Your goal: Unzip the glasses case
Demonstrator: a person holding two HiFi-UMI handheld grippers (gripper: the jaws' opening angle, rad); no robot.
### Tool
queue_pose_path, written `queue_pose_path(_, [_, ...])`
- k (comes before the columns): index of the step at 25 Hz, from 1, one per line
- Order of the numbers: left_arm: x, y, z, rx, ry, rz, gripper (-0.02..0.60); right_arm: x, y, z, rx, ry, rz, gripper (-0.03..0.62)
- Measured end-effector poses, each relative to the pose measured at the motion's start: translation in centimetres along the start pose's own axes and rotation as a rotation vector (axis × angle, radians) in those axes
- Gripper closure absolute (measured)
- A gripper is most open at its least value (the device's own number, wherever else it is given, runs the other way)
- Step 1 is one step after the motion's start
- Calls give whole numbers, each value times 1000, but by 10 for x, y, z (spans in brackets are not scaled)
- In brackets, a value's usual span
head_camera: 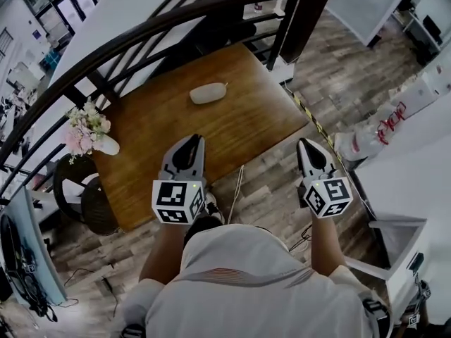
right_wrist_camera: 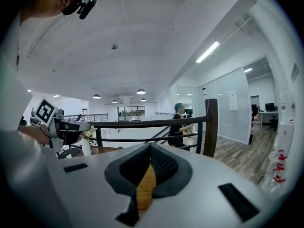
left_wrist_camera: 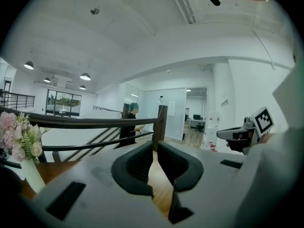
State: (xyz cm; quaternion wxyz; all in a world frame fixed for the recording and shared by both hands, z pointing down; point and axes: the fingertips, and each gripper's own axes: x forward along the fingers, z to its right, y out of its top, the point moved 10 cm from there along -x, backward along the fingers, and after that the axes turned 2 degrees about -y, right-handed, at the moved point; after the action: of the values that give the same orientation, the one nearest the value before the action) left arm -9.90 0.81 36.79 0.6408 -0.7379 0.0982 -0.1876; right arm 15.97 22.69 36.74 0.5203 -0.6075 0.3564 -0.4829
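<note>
A pale oval glasses case (head_camera: pixel 207 93) lies on the far half of the wooden table (head_camera: pixel 239 125), alone and untouched. My left gripper (head_camera: pixel 189 144) hovers over the table's near part, well short of the case, shut with nothing between its fingers. My right gripper (head_camera: pixel 307 145) is out past the table's right edge, above the plank floor, also shut and empty. In the left gripper view the shut jaws (left_wrist_camera: pixel 154 163) point level at a dark railing (left_wrist_camera: pixel 95 122); the case is hidden there. The right gripper view shows its closed jaws (right_wrist_camera: pixel 149 163) and no case.
A vase of pink flowers (head_camera: pixel 88 134) stands on the table's left edge. A dark curved railing (head_camera: pixel 162 27) arcs behind the table. A round black chair (head_camera: pixel 84 192) sits at the near left. A white bag (head_camera: pixel 370 136) rests on the floor at right. A person (left_wrist_camera: pixel 129 122) stands far off.
</note>
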Motion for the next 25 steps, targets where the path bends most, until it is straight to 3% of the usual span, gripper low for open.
queue_pose_path(11, [55,-8,-119,-54,91,-40,543,165,17,-41,-58,150,-77,542])
queue_pose_path(18, [73,-10,-147,-88,191,-74,543,236,25,-38,-71,259,-110,542])
queue_pose_path(25, [106,-1,-134,-105,382,-76,543,308,31,-2,-81,454,-106,542])
